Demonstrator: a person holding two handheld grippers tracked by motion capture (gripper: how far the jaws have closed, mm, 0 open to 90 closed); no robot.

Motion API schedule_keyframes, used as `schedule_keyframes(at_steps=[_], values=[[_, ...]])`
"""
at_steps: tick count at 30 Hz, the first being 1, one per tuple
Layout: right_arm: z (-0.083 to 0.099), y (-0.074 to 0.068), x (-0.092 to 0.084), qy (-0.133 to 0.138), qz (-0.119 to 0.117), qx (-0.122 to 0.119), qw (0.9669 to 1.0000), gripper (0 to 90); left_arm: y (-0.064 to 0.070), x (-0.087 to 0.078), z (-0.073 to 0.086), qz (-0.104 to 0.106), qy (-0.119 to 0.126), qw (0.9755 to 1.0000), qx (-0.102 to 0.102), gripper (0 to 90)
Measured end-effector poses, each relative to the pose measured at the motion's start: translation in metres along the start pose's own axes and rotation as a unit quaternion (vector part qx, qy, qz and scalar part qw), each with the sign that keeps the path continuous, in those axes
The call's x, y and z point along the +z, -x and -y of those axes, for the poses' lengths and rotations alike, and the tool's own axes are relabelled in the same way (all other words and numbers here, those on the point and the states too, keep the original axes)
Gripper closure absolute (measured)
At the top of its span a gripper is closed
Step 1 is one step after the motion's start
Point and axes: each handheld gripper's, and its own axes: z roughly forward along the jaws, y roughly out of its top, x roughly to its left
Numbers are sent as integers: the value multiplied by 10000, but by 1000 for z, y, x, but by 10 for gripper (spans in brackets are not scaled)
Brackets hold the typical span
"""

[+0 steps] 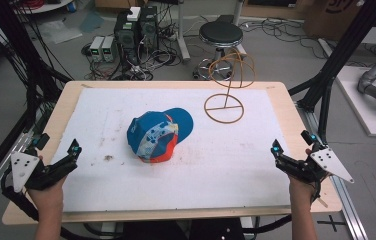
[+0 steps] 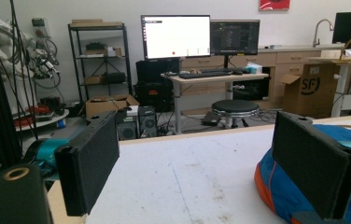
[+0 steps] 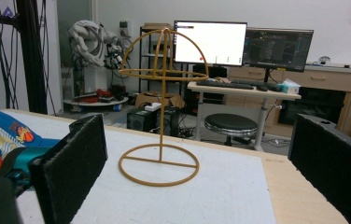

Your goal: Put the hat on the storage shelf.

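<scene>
I hold my left gripper (image 1: pixel 74 150) at the left edge of the table (image 1: pixel 176 215), and its jaws stand wide apart with nothing between them. My right gripper (image 1: pixel 276 150) is at the right edge, also with the jaws spread and empty. The blue cap (image 1: pixel 158 135) lies on the white mat (image 1: pixel 126 175) near the middle, between both grippers and well apart from them. The wire hat stand (image 1: pixel 225 100) stands upright behind it, toward the right.
</scene>
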Motion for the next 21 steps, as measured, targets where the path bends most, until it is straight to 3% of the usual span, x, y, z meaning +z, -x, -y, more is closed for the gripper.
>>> schedule_keyframes(at_steps=[13,16,21], values=[[0,1,0,22,10,31,10000,43,5,2,-3,176,31,9998,-11,162],[0,2,0,19,9,33,10000,43,10,5,-4,275,59,9996,-49,163],[0,2,0,18,12,24,10000,43,24,13,-6,511,24,9987,54,162]])
